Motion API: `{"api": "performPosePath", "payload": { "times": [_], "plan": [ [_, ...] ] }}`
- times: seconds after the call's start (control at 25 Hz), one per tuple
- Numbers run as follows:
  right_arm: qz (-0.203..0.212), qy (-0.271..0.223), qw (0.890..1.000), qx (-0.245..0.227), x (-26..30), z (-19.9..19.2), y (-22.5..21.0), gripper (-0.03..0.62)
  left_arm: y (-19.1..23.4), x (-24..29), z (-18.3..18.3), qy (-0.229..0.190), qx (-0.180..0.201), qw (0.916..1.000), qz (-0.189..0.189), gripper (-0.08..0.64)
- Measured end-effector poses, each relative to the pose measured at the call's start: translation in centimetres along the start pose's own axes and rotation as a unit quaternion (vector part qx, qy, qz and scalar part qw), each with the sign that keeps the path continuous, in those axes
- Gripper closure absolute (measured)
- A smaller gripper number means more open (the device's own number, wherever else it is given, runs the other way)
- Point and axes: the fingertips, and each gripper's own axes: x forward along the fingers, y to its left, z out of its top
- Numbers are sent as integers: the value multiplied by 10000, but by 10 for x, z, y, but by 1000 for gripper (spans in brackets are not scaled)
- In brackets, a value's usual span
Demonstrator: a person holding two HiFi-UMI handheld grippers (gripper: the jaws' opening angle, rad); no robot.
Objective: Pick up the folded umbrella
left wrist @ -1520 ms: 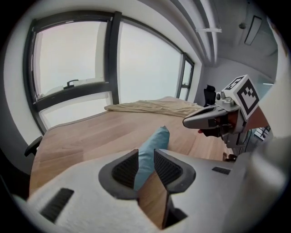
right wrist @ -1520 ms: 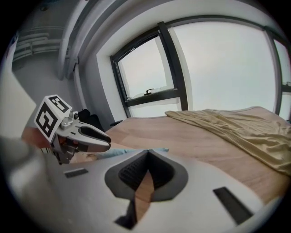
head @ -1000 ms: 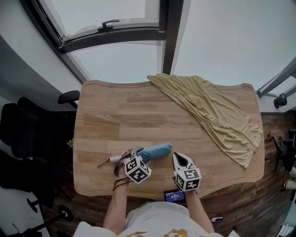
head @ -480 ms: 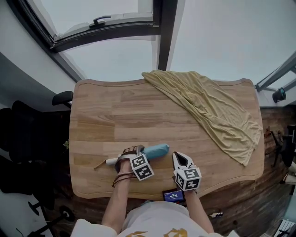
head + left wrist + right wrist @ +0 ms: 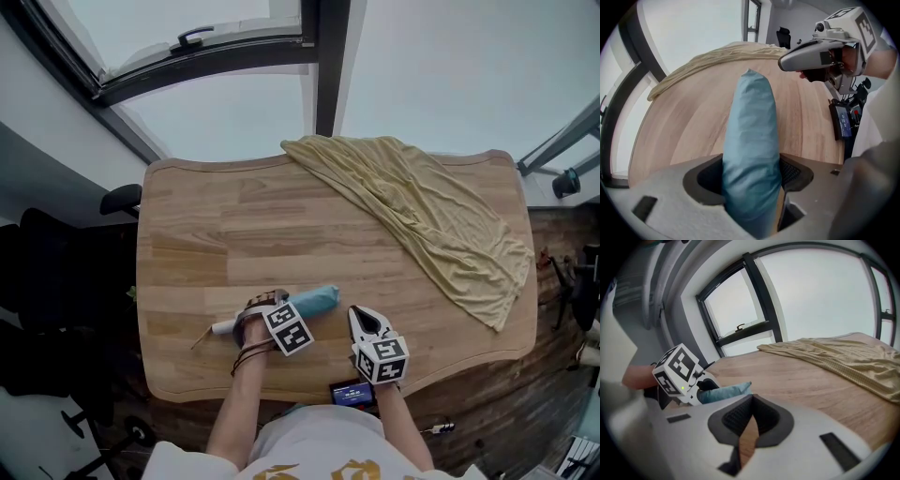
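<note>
Lying near the 6 o'clock edge of the wooden table (image 5: 216, 234), the folded umbrella (image 5: 319, 300) is straddled by the left gripper (image 5: 265, 305), whose 2 jaws are spread wide on either side of its blue sleeve without squeezing it. Just beside it at 3 o'clock, the right gripper (image 5: 364, 319) is held with jaws closed together and empty. A yellow cloth (image 5: 431, 216) is draped towards 2 o'clock.

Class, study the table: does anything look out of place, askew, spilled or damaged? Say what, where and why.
Only the yellow cloth: it lies rumpled and slanted across the far right of the table, its end at the right edge. Nothing looks spilled or damaged; the folded umbrella lies intact near the front edge.
</note>
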Motion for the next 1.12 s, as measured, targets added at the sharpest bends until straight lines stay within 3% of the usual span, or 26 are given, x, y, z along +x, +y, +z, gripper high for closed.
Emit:
{"api": "performPosePath", "payload": {
  "times": [0.16, 0.44, 0.92, 1.12],
  "plan": [
    [-52, -6, 10000, -17, -1, -1, -3, 583, 1, 0, 1, -3, -44, 9997, -223, 229],
    [-129, -67, 9999, 89, -6, 0, -11, 583, 0, -1, 1, -60, -27, 9997, -217, 230],
    [-19, -117, 9999, 61, -13, 3, -5, 583, -4, -6, -3, -369, -18, 9992, 130, 258],
    [-69, -195, 9998, 80, -19, 11, -12, 583, -10, -14, 3, -561, -189, 9980, 201, 258]
  ]
}}
